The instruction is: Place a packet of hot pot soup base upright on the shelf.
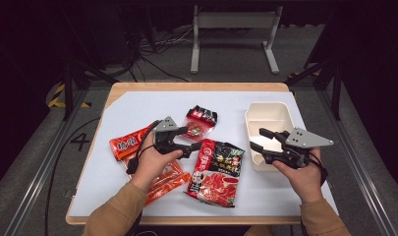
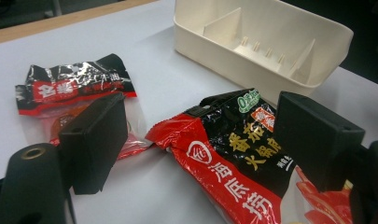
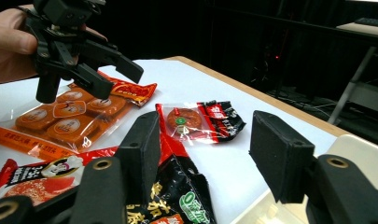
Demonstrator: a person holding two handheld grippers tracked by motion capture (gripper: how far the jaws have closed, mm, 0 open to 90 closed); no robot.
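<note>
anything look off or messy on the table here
Nothing looks spilled or torn. The snack packets lie loose and at different angles: the big red-and-black pouch is skewed, the small black-topped packet crinkled. The cream divided bin stands upright and looks empty. Both tongs, left and right, are open, holding nothing.

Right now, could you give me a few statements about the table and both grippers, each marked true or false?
1. The white bin holds a packet. False: it is empty.
2. The left gripper is open. True.
3. The right gripper grips the large packet. False: it is open, holding nothing, above the bin's near end.
4. The small packet lies beyond the large one. True.
5. The orange packets lie left of the large one. True.
</note>
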